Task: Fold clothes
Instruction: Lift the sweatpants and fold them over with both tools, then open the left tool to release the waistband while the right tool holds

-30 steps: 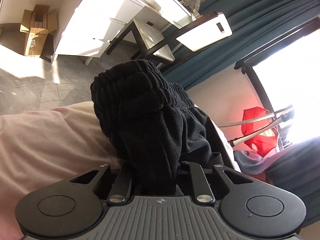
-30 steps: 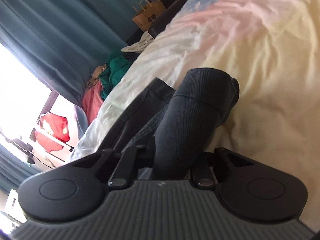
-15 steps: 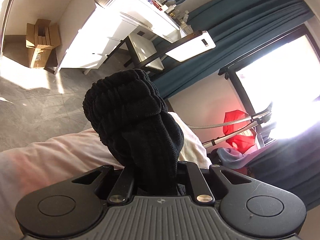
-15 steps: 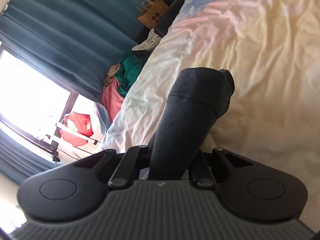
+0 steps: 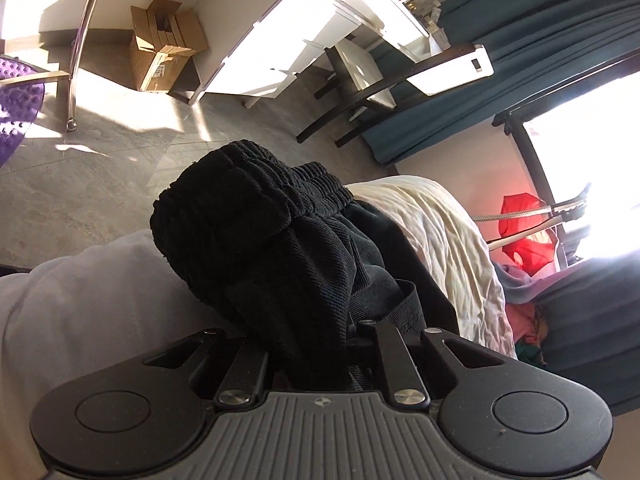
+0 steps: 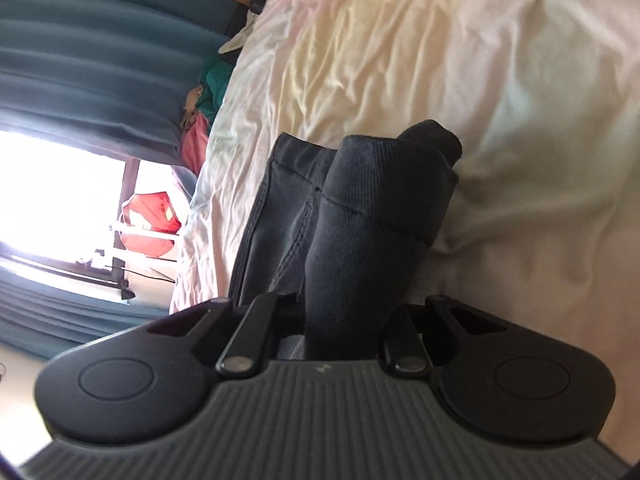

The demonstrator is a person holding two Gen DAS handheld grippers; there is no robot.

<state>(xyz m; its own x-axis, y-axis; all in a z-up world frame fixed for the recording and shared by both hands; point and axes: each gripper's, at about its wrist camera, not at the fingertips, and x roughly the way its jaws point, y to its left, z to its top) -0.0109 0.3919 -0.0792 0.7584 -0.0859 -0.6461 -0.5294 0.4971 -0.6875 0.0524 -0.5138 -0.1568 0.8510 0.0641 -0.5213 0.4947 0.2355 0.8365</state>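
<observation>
Between your left gripper (image 5: 316,360) jaws sits the ribbed waistband of the black garment (image 5: 256,232), clamped tight; its bunched fabric rises toward 12 o'clock and trails toward 3 o'clock over the pale bedsheet (image 5: 448,240). Your right gripper (image 6: 344,328) is likewise closed on a folded hem of the same dark garment (image 6: 372,216), which stands toward 12 o'clock above the wrinkled sheet (image 6: 500,80). Teal curtains (image 6: 80,60) hang at 9 o'clock.
</observation>
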